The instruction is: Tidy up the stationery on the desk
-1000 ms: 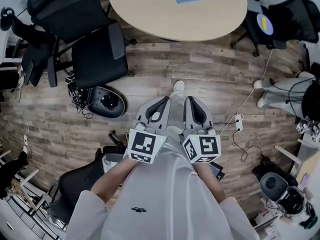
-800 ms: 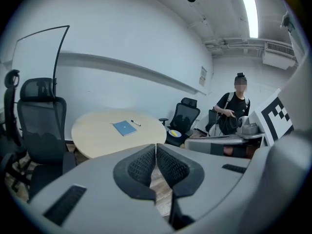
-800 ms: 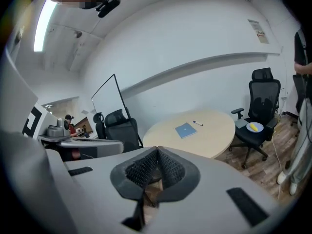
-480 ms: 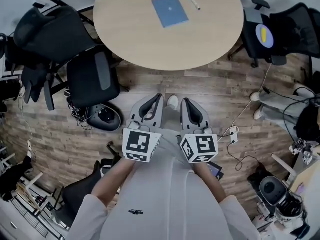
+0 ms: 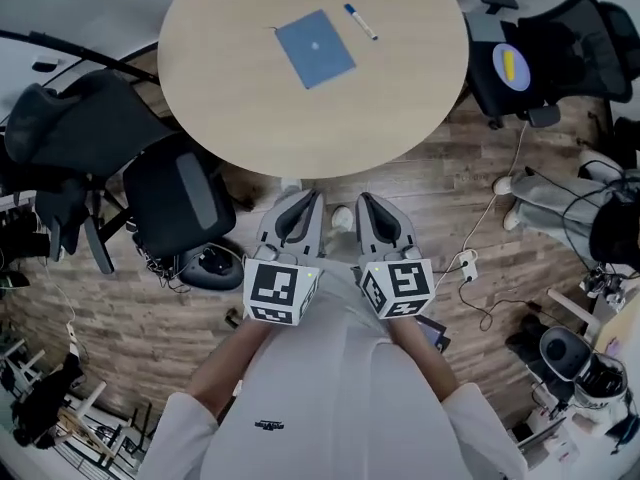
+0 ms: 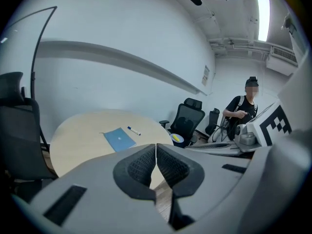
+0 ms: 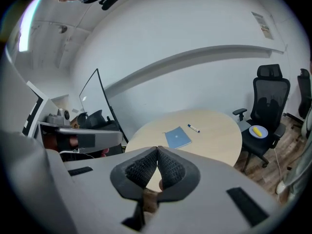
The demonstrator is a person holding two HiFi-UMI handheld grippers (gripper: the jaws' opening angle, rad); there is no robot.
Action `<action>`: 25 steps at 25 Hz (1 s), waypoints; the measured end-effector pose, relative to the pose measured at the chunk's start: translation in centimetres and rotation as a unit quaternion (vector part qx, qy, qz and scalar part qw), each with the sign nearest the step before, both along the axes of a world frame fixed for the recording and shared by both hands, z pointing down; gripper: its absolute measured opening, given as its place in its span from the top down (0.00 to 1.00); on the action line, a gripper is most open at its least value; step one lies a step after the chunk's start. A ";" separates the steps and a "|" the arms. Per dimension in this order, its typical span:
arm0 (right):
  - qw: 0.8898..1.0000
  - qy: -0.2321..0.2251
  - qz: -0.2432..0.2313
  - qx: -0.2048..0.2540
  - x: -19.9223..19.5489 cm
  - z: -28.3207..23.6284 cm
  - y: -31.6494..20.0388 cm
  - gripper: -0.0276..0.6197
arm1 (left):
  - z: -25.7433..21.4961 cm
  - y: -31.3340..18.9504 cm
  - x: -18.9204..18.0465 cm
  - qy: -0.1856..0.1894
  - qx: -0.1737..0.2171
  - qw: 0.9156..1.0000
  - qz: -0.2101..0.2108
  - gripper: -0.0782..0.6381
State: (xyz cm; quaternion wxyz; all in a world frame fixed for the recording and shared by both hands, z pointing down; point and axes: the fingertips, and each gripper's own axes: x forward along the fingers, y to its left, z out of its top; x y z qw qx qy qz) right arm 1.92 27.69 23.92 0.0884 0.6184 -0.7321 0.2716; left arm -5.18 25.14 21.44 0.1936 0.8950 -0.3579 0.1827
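lying well ahead of left tool point(image 5: 311, 198), right tool point(image 5: 366, 199) — notebook point(image 5: 315, 48), pen point(image 5: 361, 22).

Left grey two-jaw gripper point(image 5: 306, 204) keeping jaws pressed together, gripping nothing, pointing forward, slightly down. Right grey two-jaw gripper point(image 5: 366, 204) sitting just beside, jaws likewise together, empty. Both forearms point(image 5: 228, 360) reaching forward.

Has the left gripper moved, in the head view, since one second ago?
Yes. The left gripper has come toward the round table: its tips now nearly reach the table's near edge, while earlier a wide strip of floor lay between them.
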 end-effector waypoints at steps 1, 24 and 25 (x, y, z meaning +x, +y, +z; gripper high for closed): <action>1.000 0.001 0.006 -0.003 0.1 0.2 -1.0 0.91 | 0.1 -1.0 0.1 -0.001 0.001 1.000 0.012 0.86; 0.998 0.022 0.062 -0.013 1.0 -0.3 -16.7 0.91 | 1.6 -16.5 1.4 -0.003 -0.020 0.996 0.084 0.86; 0.998 0.023 0.059 -0.013 1.3 -0.2 -17.2 0.91 | 1.7 -17.0 1.6 -0.005 -0.020 0.996 0.082 0.86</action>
